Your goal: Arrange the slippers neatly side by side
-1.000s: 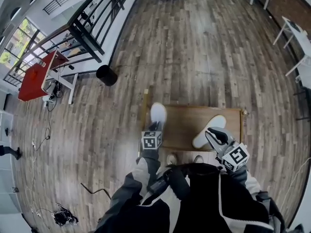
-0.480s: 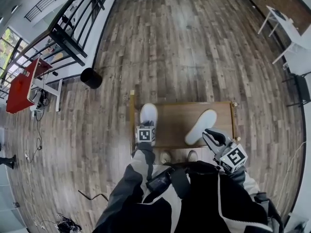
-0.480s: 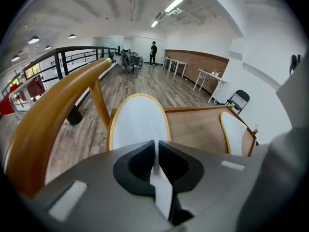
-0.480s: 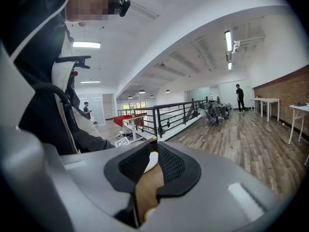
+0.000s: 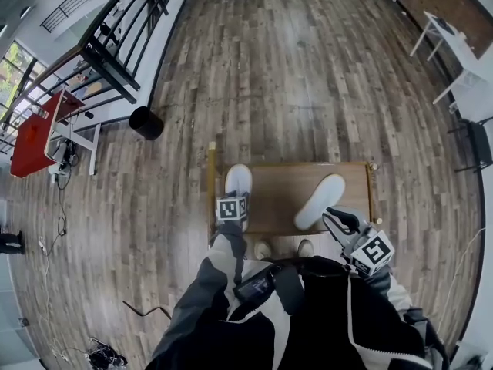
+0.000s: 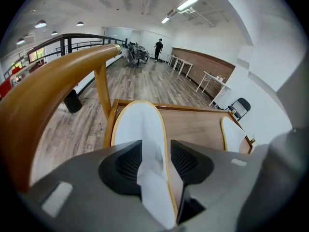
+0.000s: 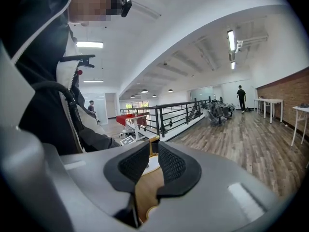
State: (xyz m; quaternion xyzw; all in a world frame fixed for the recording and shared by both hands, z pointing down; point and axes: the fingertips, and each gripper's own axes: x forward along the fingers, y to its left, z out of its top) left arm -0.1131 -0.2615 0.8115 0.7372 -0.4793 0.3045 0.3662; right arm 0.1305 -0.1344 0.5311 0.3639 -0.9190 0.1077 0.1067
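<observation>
Two white slippers lie on a low wooden table (image 5: 281, 187). The left slipper (image 5: 237, 182) lies at the table's left end, toe pointing away from me. My left gripper (image 5: 234, 197) is at its heel. In the left gripper view the heel (image 6: 137, 124) stands between the jaws, which are opening, and the pads no longer squeeze it. The right slipper (image 5: 320, 200) lies slanted near the right end and also shows as the far slipper (image 6: 234, 134). My right gripper (image 5: 333, 216) hovers just below it, jaws a narrow gap apart (image 7: 153, 153), nothing between them.
My shoes (image 5: 266, 250) stand at the table's near edge. A black bin (image 5: 145, 122), a red table (image 5: 31, 133) and a dark railing (image 5: 115, 45) are to the left; white tables (image 5: 454, 45) at the right. A curved wooden rail (image 6: 53, 76) is close by.
The head view has shifted, so the table sits a little higher and further left in it. The left gripper stays at the left slipper's heel. The right gripper has barely moved.
</observation>
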